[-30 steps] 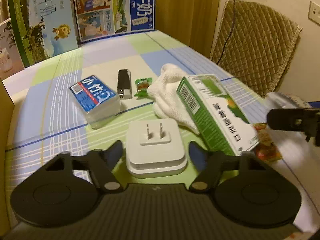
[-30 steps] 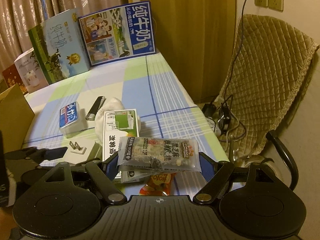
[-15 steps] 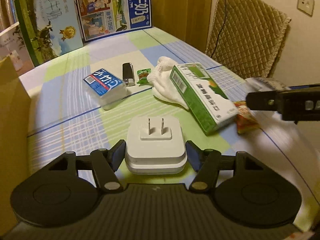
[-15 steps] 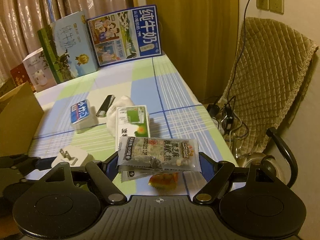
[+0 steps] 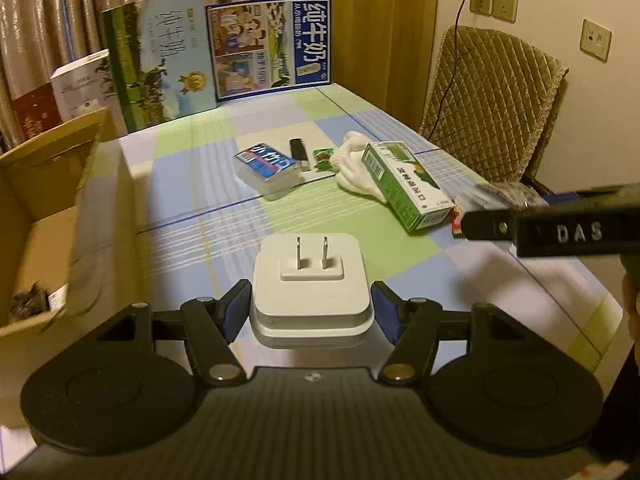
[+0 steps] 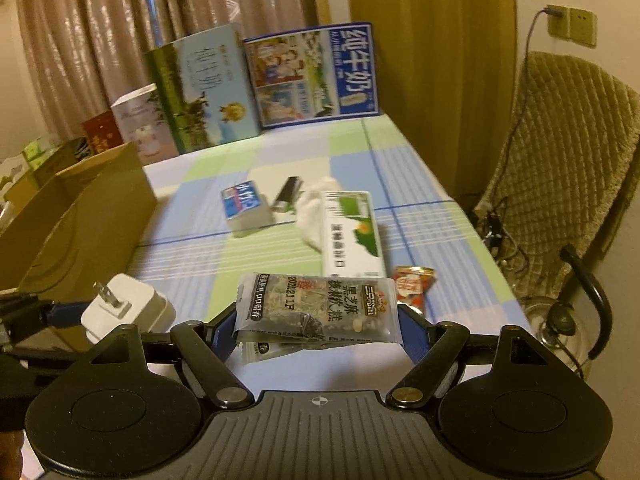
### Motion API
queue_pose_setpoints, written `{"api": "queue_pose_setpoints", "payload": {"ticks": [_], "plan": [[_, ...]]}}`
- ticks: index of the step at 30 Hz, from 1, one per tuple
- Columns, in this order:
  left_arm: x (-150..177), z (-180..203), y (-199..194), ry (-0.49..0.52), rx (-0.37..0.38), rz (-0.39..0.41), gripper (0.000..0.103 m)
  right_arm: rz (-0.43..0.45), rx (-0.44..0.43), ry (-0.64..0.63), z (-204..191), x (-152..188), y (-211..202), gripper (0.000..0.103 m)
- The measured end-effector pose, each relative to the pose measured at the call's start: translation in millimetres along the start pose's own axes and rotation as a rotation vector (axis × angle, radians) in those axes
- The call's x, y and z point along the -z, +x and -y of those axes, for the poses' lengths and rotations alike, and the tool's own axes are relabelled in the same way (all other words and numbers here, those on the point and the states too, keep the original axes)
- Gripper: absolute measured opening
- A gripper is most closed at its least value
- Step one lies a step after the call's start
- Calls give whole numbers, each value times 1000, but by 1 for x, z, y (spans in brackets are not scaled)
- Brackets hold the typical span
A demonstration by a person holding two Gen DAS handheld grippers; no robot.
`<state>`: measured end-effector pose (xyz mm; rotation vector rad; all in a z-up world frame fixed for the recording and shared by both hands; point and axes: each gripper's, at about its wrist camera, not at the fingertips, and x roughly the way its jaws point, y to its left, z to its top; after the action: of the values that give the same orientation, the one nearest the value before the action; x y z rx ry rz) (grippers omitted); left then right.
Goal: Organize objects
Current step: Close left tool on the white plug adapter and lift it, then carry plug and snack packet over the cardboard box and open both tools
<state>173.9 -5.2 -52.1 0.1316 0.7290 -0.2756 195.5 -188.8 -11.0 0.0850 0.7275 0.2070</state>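
i see the table (image 5: 500, 276) under a checked cloth of blue, green and white. along its far edge stand two milk cartons: the blue one (image 6: 314, 76) reads "纯牛奶", and the green one (image 6: 204, 92) bears pale characters i cannot read with certainty. an open cardboard box (image 5: 44, 184) sits at the table's left edge; only my left wrist view looks into it, showing dark contents i cannot identify.

mid-table lies a green and white box (image 6: 352, 236) with printed characters too blurred to read, resting partly on a white cloth (image 5: 356, 172). toward the left of these is a blue-labelled tissue pack (image 5: 268, 164), then a black and silver lighter (image 5: 300, 152), then a small green sweet (image 5: 323, 158), which shows only in the left wrist view. a red snack packet (image 6: 412, 284) lies near the right edge, clear in the right wrist view.

my left gripper (image 5: 312, 308) pinches a white plug adapter (image 5: 310, 280), prongs up, held above the near part of the table. my right gripper (image 6: 318, 324) pinches a grey snack packet (image 6: 316, 304) printed "20211211" among characters i cannot make out. the left wrist view shows the right gripper's side marked "das".
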Motion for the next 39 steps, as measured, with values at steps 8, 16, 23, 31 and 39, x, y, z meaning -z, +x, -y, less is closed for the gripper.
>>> {"api": "queue_pose_setpoints", "payload": {"ticks": [8,16,23,31,39], "plan": [[-2,-13,-39,-15,-35,63,60,36,-48,-28,-28,-9,-11,77],[-20,-48,-85,-38,-122,145,60,92,-120,-48,-62,-33,-26,77],[-33,-122,-111,-72,-253,147,60,111,-257,-122,-121,-56,-17,77],[-23,-199,-114,-146,-324,143,60,113,-425,-275,-192,-73,9,77],[-6,-228,-105,-238,-319,111,60,40,-518,-368,-230,-69,55,77]]}}
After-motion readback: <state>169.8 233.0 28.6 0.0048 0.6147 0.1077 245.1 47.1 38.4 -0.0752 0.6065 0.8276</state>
